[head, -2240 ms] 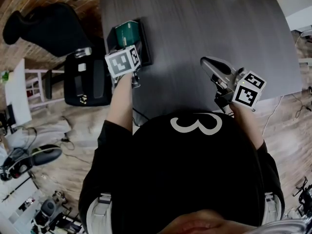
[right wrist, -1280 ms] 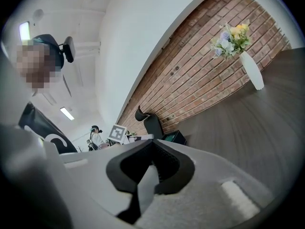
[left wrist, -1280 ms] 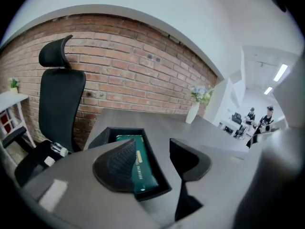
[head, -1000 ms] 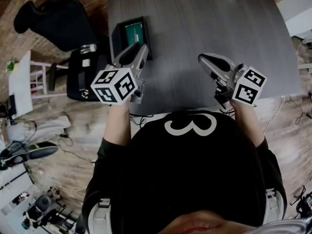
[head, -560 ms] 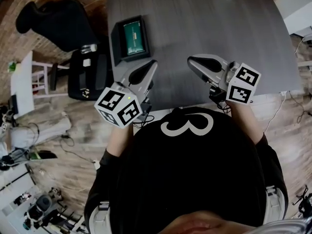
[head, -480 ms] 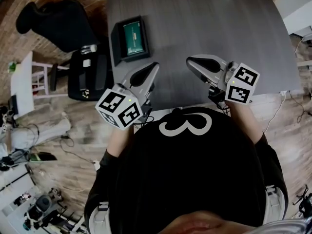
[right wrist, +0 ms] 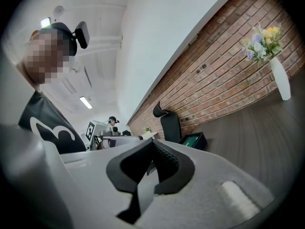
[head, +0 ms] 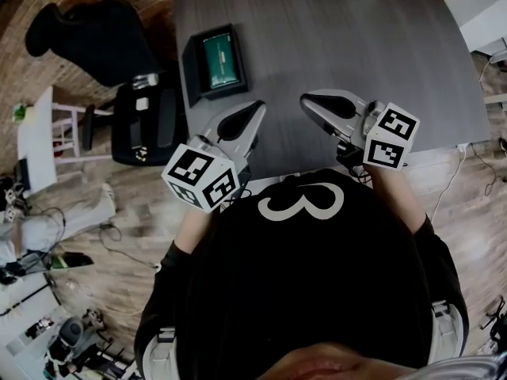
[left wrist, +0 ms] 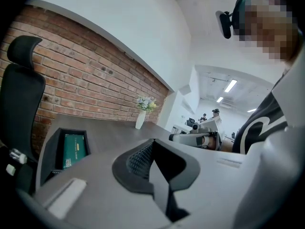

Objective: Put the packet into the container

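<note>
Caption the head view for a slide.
Green packet lies in the black container at the left edge of the table; left tool and right tool, shut and empty, hover near its front edge.

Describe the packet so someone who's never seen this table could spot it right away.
Start at the dark grey table and go to its corner beside the black office chair, where a black container sits. The packet is the flat green rectangle lying inside it, bright against the black walls around it.

Black short-sleeved top [head: 301, 291] with white 3 [head: 300, 202]; grey left gripper [head: 259, 107], right gripper [head: 304, 100], black-and-white marker cubes [head: 202, 178].
</note>
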Demonstrator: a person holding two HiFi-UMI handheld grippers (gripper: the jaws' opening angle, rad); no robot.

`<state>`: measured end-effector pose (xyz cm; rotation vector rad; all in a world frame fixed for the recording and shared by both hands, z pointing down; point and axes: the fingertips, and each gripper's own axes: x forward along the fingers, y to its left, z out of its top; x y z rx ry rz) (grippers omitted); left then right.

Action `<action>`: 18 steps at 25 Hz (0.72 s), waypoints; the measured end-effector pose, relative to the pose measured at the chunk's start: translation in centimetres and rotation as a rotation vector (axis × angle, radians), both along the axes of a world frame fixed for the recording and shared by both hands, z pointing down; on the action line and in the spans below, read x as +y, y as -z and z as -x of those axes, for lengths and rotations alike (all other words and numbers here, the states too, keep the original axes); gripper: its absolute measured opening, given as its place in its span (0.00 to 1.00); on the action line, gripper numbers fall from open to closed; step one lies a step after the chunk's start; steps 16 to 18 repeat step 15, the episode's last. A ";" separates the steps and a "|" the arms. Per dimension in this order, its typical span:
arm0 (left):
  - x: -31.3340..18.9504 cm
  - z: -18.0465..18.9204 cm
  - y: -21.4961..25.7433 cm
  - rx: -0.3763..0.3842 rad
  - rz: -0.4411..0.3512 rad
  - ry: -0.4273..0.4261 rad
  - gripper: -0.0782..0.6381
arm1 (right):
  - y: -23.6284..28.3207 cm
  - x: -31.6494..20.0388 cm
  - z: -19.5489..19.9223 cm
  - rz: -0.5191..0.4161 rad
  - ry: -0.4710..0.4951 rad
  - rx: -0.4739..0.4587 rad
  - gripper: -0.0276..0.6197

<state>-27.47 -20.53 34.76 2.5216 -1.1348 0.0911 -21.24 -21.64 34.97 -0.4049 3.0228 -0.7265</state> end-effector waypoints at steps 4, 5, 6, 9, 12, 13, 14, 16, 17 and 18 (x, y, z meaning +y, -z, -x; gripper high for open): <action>0.0 0.4 -0.2 0.002 0.006 -0.008 0.13 | -0.3 0.2 0.6 0.003 -0.003 0.000 0.04; 0.0 0.5 -0.3 0.005 0.010 -0.008 0.13 | -0.3 0.2 0.7 0.004 -0.005 0.000 0.04; -0.1 0.7 -0.4 0.006 0.012 -0.008 0.13 | -0.4 0.1 0.8 0.005 -0.007 0.000 0.04; -0.2 1.1 -0.8 -0.009 0.012 -0.006 0.13 | -0.7 0.0 1.1 0.011 -0.012 0.006 0.04; -0.3 1.6 -1.0 -0.018 0.008 -0.004 0.13 | -1.0 0.0 1.5 0.019 -0.009 0.010 0.04; -0.4 1.7 -1.0 -0.015 0.009 -0.006 0.13 | -1.1 0.0 1.7 0.021 -0.009 0.011 0.04; -0.4 1.9 -1.0 -0.011 0.011 -0.007 0.13 | -1.1 -0.1 1.8 0.023 -0.009 0.011 0.04; -0.5 2.0 -1.1 -0.006 0.014 -0.009 0.13 | -1.2 -0.1 2.0 0.025 -0.009 0.011 0.04; -0.5 2.0 -1.1 -0.006 0.014 -0.009 0.13 | -1.2 -0.1 2.0 0.025 -0.009 0.011 0.04; -0.5 2.0 -1.1 -0.006 0.014 -0.009 0.13 | -1.2 -0.1 2.0 0.025 -0.009 0.011 0.04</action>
